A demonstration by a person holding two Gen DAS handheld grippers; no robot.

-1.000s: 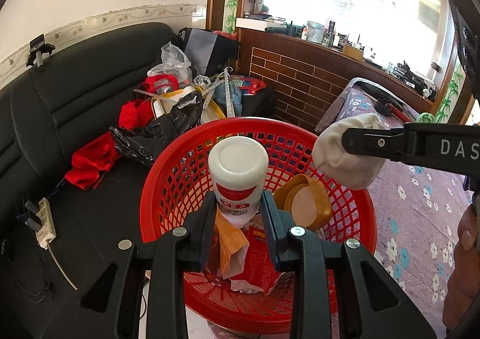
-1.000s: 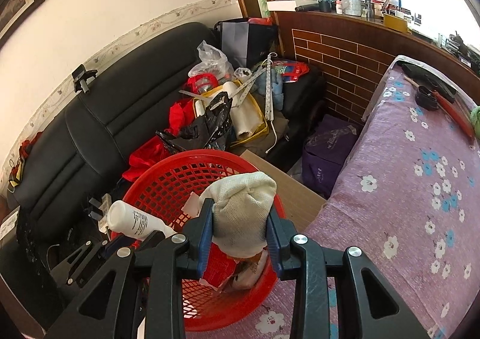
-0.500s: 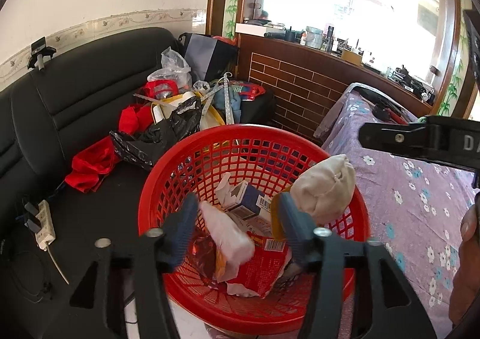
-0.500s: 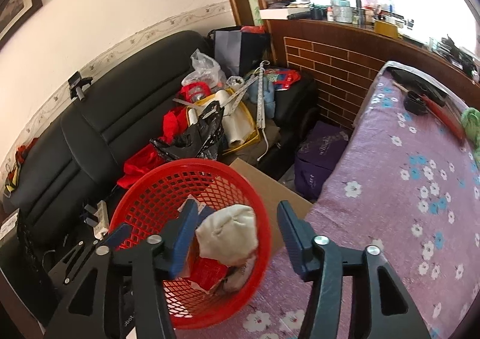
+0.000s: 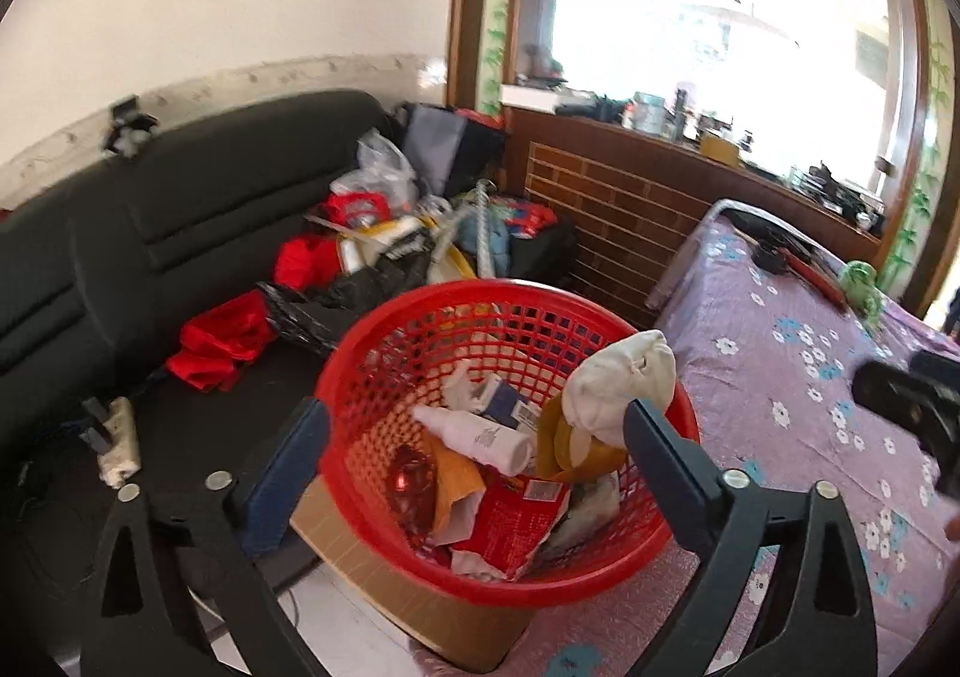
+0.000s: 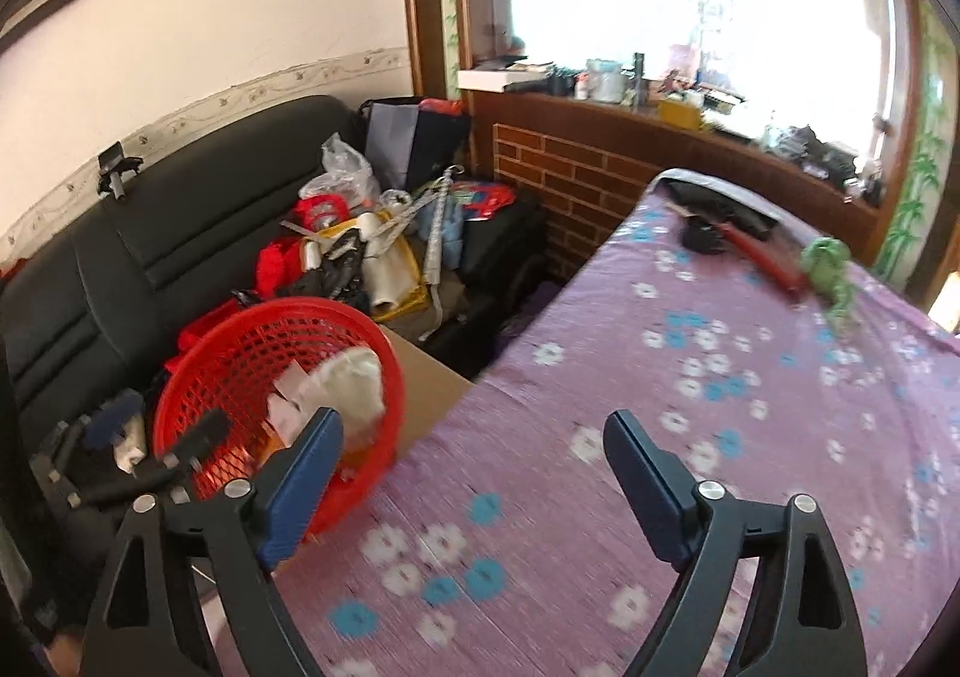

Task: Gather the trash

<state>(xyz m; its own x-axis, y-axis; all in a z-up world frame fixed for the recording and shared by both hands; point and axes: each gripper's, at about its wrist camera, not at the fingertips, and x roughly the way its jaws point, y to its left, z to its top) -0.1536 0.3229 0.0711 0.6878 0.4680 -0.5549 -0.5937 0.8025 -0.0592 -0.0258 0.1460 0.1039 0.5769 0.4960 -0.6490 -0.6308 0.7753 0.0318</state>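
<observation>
Black sofa [image 5: 150, 257] along wall, clutter heaped at far end; bed with purple flowered cover [image 6: 690, 407] opposite. Red basket [image 5: 600, 563] on cardboard box [image 5: 360, 563] between sofa and bed, touching bed's edge. In basket: white cloth bundle [image 5: 618, 383] against bed-side rim, white bottle [image 5: 474, 437] lying mid-heap, red wrapper [image 5: 510, 521] near front rim. Left gripper [image 5: 474, 443] over basket, jaws opening wide, empty. Right gripper [image 6: 474, 467] over bed cover, jaws opening, empty
</observation>
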